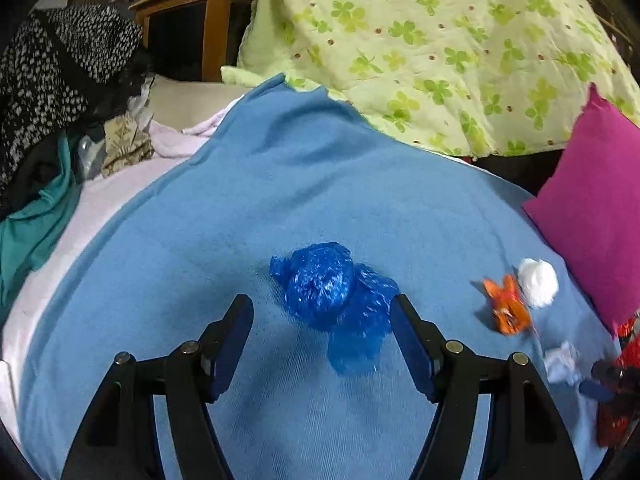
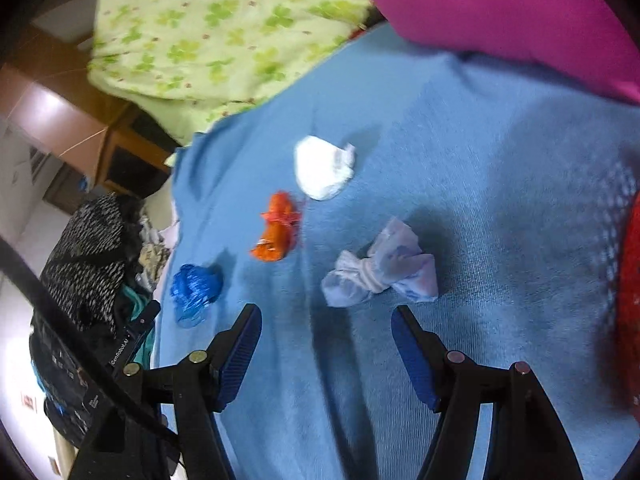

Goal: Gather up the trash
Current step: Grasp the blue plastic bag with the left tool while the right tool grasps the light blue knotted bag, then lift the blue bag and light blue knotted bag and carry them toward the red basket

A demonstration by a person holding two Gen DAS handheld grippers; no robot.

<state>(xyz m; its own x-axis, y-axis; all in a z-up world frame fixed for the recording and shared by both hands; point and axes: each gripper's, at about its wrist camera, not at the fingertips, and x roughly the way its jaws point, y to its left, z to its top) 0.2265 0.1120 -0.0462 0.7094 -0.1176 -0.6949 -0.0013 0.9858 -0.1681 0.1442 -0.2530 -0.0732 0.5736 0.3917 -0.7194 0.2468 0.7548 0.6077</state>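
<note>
A crumpled blue plastic bag (image 1: 334, 290) lies on the blue blanket (image 1: 280, 200), just ahead of my open left gripper (image 1: 322, 314), near its right finger. It also shows in the right wrist view (image 2: 195, 286). An orange wrapper (image 1: 507, 308) (image 2: 277, 228), a white paper ball (image 1: 538, 282) (image 2: 322, 168) and a crumpled pale wrapper (image 1: 563, 362) (image 2: 380, 270) lie further right. My open right gripper (image 2: 326, 326) hovers just short of the pale wrapper. The right gripper shows at the left wrist view's right edge (image 1: 608, 384).
A magenta pillow (image 1: 592, 216) (image 2: 500, 12) lies at the right. A green clover quilt (image 1: 440, 48) is heaped at the back. A pile of clothes (image 1: 60, 92) sits at the left. A red mesh object (image 2: 628, 320) lies at the right edge. A wooden cabinet (image 1: 192, 20) stands behind.
</note>
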